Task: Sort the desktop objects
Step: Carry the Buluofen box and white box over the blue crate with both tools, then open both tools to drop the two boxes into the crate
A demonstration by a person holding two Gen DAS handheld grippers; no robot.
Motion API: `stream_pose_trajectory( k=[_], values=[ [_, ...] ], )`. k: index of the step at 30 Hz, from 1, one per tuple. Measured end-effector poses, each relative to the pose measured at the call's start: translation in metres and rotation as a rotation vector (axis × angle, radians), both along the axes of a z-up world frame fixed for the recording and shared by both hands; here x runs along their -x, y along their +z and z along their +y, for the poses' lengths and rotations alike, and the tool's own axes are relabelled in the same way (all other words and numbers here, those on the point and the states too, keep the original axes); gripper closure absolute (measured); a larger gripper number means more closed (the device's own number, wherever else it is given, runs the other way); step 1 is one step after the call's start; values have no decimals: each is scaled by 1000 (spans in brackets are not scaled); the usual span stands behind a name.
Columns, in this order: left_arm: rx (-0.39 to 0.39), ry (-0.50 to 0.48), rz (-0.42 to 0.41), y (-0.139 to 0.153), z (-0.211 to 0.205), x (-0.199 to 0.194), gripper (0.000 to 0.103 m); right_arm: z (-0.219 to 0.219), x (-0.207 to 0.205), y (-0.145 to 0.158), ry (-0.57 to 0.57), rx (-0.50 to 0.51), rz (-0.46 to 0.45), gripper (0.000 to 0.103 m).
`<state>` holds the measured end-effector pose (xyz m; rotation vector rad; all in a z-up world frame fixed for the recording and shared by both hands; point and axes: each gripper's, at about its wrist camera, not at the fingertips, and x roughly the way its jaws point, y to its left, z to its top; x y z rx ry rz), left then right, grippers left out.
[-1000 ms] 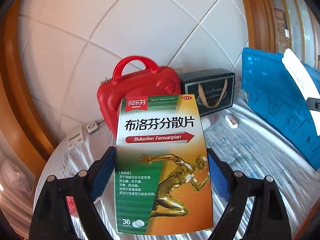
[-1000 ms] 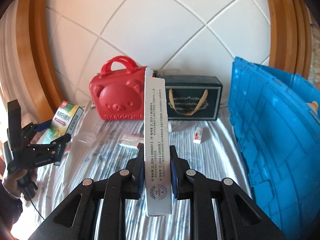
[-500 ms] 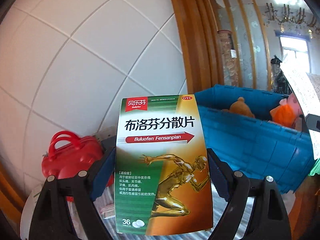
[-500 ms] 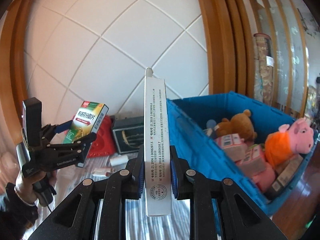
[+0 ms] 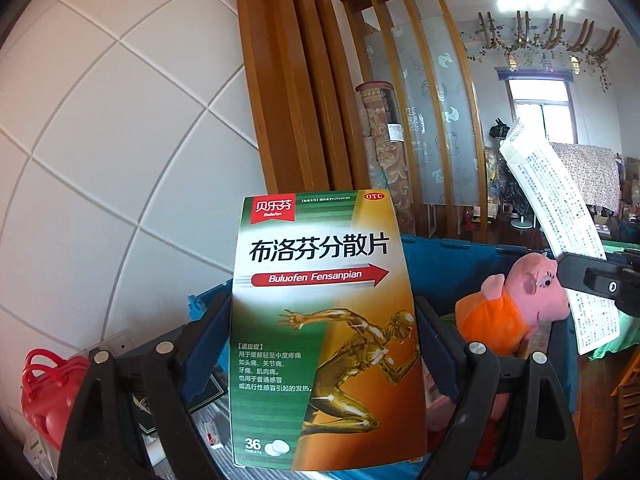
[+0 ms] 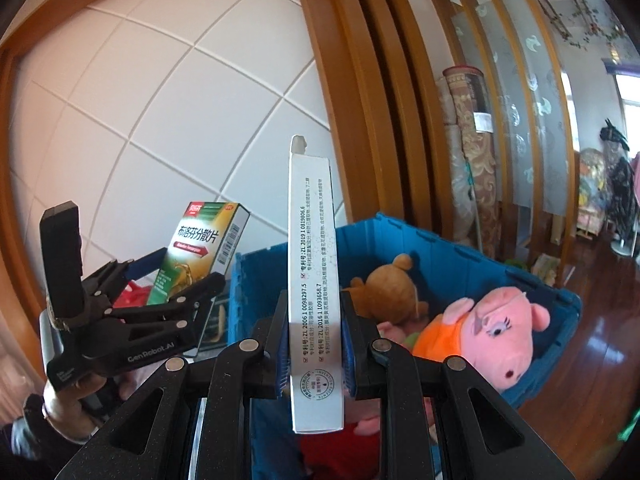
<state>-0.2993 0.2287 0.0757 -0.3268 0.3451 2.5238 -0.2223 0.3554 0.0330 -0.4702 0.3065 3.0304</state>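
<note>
My right wrist view takes in what the left cannot: my own left hand [image 6: 70, 390] on the handle of the left tongs [image 6: 176, 276], and the open blue plastic crate [image 6: 404, 236] from above, with a brown plush bear [image 6: 390, 284] beside a pink plush pig in an orange shirt [image 6: 492, 332]. The left wrist view alone shows a red plastic case with a handle [image 5: 46, 396] low at the left edge.

My left tongs [image 5: 320, 320] stand wide, both pads pressed on the flat green-and-orange medicine box [image 5: 324, 328] — upright, in front of the crate. My right tongs [image 6: 314, 328] are nearly closed, pinching the narrow white cardboard box [image 6: 314, 280] by its thin sides, upright, over the crate's near edge.
</note>
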Motion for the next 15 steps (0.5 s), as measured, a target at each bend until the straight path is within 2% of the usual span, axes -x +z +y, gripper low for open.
stream_pose_trajectory(
  k=[3,4,5,6,7,8,12,15],
  values=[
    [17,0,15,8,30,10,15,19,9,5,-13,10,22,82],
    [17,-2,18,12,38,15,15,25,14,7,-38,10,32,78],
    [18,0,14,17,45,20,15,31,20,9,-63,12,32,70],
    [10,10,17,23,49,23,15,38,27,11,-85,20,24,36],
    [-1,26,28,29,52,26,10,44,28,14,-100,29,41,17],
    [-11,38,37,36,54,28,0,47,26,18,-118,28,68,16],
    [-7,87,60,49,58,37,0,53,16,27,-130,28,113,16],
    [-13,121,63,48,49,36,0,55,12,26,-118,42,116,16]
  ],
)
